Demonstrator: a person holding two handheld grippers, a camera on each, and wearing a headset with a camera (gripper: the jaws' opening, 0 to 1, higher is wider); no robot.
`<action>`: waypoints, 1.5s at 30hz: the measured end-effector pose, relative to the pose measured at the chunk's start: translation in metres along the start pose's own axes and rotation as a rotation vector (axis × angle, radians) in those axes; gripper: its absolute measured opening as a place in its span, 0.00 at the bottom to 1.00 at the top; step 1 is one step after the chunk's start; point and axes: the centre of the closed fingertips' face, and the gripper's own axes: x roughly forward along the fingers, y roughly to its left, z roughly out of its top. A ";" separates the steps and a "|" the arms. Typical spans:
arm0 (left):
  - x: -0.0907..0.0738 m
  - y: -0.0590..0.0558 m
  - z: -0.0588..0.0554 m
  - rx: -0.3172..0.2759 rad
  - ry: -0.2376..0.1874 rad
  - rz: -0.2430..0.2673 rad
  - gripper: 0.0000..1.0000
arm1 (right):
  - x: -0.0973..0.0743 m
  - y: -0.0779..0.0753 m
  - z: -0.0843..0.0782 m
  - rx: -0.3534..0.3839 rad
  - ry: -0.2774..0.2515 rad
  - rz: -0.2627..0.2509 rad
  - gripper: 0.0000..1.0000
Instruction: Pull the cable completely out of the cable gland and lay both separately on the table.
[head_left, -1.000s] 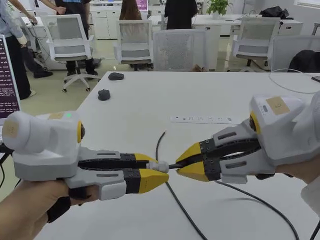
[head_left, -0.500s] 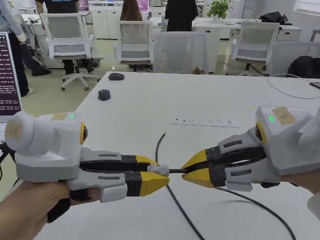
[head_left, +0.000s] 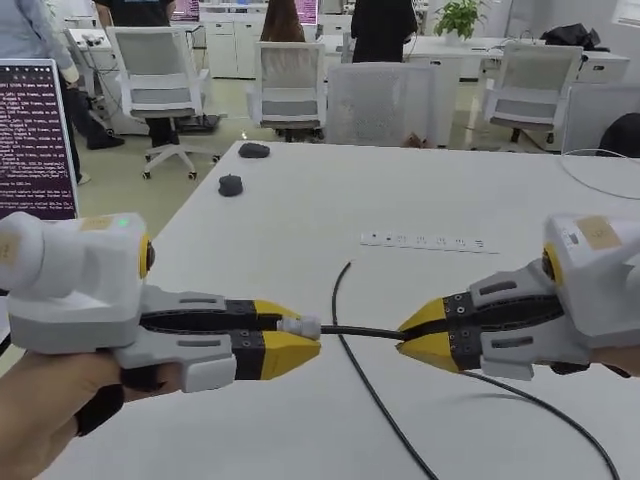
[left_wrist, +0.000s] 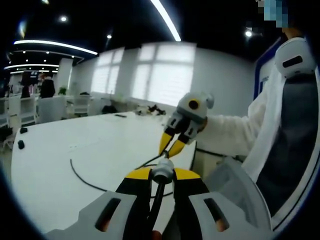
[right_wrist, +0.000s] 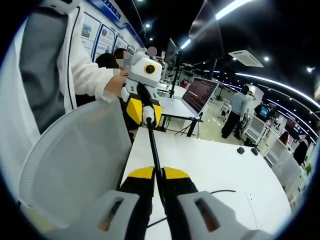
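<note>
head view: worktop (head_left: 480, 190) is overlooked from above, forward-down | gripper views: held close, faced toward each other | shared: cable (head_left: 352, 329)

You have nothing here that can be read for certain. The monitor (head_left: 38, 140) at the left edge of your head view carries rows of pale text on a dark purple screen, too small to make out. In your right gripper view, the wall posters (right_wrist: 92, 35) have blue headings with white letters, blurred beyond reading. A tan sticker (head_left: 598, 232) sits on the body of your right gripper (head_left: 405, 335) and another tan sticker (head_left: 12, 250) on your left gripper (head_left: 310, 338); any marks on them are too faint to tell
</note>
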 end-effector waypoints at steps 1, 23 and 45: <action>0.001 -0.001 0.000 0.002 0.000 -0.001 0.17 | -0.001 0.000 0.000 0.002 0.000 -0.004 0.04; 0.020 -0.015 -0.002 0.052 0.021 -0.113 0.17 | 0.010 0.011 0.026 0.006 -0.019 -0.029 0.20; 0.010 -0.007 -0.010 0.051 0.035 -0.108 0.17 | 0.038 0.017 0.026 -0.063 0.005 0.069 0.03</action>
